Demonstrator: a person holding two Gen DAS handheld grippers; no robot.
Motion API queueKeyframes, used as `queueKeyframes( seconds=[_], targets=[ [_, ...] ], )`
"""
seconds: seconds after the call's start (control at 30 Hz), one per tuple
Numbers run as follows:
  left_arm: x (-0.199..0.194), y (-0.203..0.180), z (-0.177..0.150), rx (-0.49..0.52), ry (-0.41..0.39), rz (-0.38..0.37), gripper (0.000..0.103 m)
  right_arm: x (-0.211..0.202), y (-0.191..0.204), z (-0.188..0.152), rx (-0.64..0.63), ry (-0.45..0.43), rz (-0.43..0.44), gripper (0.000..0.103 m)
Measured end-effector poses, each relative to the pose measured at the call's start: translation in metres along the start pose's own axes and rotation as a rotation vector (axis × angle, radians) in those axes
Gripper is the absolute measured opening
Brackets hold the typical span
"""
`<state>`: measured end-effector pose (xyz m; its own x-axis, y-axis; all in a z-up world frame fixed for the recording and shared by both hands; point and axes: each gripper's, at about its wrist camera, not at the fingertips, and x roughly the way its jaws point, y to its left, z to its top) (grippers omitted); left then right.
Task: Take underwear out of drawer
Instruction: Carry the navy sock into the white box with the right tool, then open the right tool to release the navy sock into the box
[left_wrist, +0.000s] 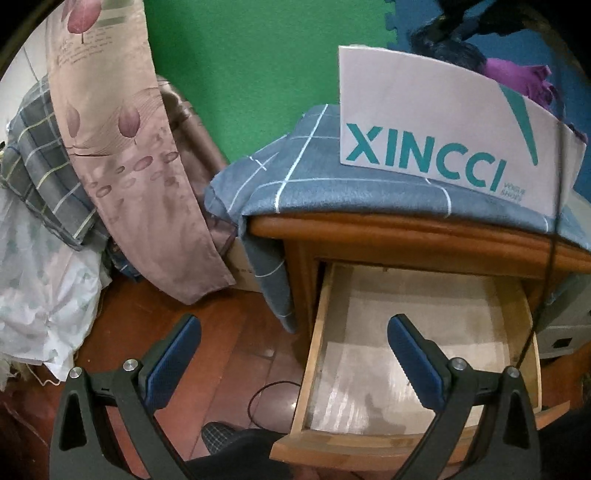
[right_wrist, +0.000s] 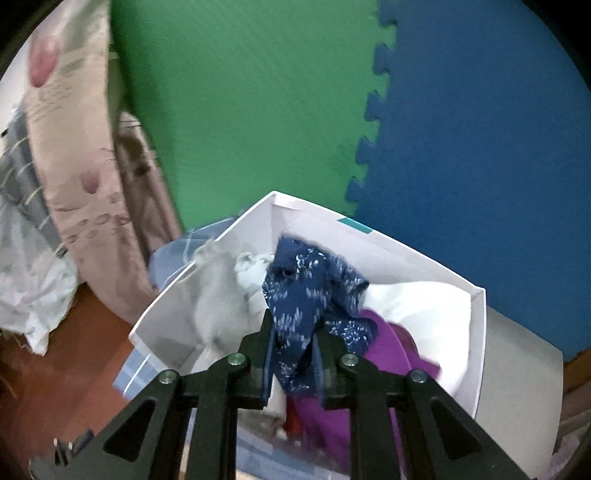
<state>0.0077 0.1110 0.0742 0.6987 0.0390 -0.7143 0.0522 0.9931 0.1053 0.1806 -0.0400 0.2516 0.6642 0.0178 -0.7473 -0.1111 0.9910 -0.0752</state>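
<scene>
The wooden drawer (left_wrist: 314, 354) of the nightstand is pulled out, and its pale lined bottom (left_wrist: 417, 325) is bare. My left gripper (left_wrist: 295, 332) is open and empty above the drawer's left front corner. My right gripper (right_wrist: 293, 332) is shut on navy speckled underwear (right_wrist: 310, 291) and holds it over the white box (right_wrist: 476, 332). The box holds purple (right_wrist: 384, 354), grey (right_wrist: 221, 299) and white (right_wrist: 417, 306) garments. In the left wrist view the same white box (left_wrist: 424, 118), printed XINCCI, stands on top of the nightstand.
A blue checked cloth (left_wrist: 295, 173) covers the nightstand top and hangs down its left side. A pink flowered curtain (left_wrist: 129, 147) and bedding (left_wrist: 37, 277) are at the left. Green and blue foam mats (right_wrist: 258, 110) line the wall. A black cable (left_wrist: 546, 280) hangs across the drawer's right side.
</scene>
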Motion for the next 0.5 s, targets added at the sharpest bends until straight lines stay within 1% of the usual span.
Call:
queueKeyframes(
  seconds=[0.17,0.3,0.37,0.43,0.5],
  targets=[
    [0.006,-0.002,-0.003,0.002,0.031,-0.031,0.101,0.037,0.003,0.019,0.01,0.013,-0.069,0.021],
    [0.008,-0.004,-0.004,0.003,0.04,-0.049,0.101,0.061,-0.001,0.023,0.036,0.044,-0.106,0.024],
    [0.011,-0.004,-0.005,-0.003,0.059,-0.06,0.101,0.072,-0.003,0.023,0.055,0.06,-0.116,0.04],
    [0.014,-0.003,-0.006,-0.007,0.074,-0.062,0.101,0.077,-0.004,0.02,0.063,0.058,-0.121,0.048],
    [0.016,-0.001,-0.006,-0.018,0.081,-0.052,0.101,0.076,-0.004,0.018,0.057,0.043,-0.12,0.05]
  ],
)
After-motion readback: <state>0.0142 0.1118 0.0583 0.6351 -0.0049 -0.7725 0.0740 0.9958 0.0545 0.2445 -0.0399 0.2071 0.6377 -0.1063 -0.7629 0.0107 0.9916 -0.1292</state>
